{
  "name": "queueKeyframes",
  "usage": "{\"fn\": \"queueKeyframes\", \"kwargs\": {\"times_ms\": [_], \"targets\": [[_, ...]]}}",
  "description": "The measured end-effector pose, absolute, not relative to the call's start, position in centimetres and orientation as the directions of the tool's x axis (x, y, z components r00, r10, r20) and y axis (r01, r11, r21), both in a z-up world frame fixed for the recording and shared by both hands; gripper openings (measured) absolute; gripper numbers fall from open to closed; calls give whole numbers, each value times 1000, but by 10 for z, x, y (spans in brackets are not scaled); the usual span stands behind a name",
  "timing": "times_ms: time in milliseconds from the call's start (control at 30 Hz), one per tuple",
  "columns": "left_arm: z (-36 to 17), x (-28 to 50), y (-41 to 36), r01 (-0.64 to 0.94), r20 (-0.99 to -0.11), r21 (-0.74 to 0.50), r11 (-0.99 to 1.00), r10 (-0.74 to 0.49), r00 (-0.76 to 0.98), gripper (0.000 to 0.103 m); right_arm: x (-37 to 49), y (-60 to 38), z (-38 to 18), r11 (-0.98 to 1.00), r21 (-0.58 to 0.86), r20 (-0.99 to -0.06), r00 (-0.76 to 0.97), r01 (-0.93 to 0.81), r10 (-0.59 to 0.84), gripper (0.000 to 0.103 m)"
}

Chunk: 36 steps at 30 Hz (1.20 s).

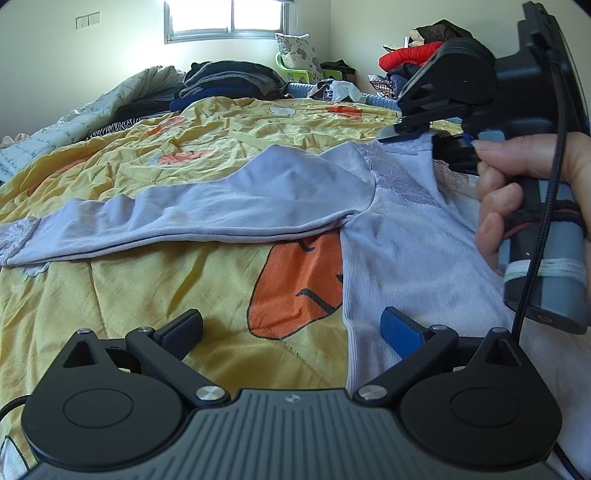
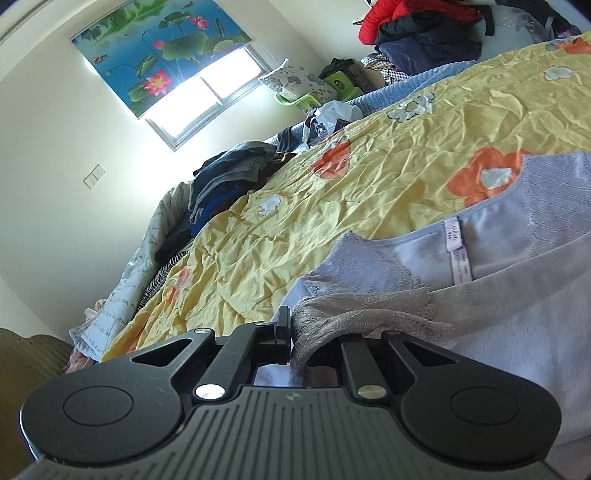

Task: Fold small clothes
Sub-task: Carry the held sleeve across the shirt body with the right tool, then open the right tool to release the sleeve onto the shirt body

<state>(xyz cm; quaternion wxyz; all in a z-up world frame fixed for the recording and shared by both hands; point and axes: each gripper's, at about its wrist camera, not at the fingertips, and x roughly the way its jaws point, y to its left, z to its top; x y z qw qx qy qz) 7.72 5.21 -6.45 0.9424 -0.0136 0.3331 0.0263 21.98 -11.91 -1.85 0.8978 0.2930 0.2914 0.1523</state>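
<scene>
- At the bottom of the left wrist view, the left gripper [image 1: 291, 328] is seen with its jaws spread wide and nothing between them; one black pad lies over the yellow quilt [image 1: 147, 295], the blue pad [image 1: 400, 332] over the hem of the lavender top [image 1: 406, 258].
- At the bottom of the right wrist view, the right gripper [image 2: 291, 339] is seen with its jaws drawn together on the lace cuff [image 2: 365, 317] of the top's sleeve.
- In mid frame of the left wrist view, the top is shown spread on the quilt, one long sleeve [image 1: 221, 210] extended toward the left edge.
- At the right edge of that view, the right gripper [image 1: 410, 131] is held by a hand [image 1: 517, 184] at the top's neckline.
- In the upper centre, a pile of dark clothes [image 1: 229, 81] is seen below a bright window [image 1: 229, 16].
</scene>
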Motion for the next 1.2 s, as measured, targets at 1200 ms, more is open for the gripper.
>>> {"fn": "queueKeyframes", "kwargs": {"times_ms": [1200], "targets": [[-65,77,52,-59,-628,-9,998,40,777,103,236,-48,-6,857,443,-505,716,-264,482,49]]}}
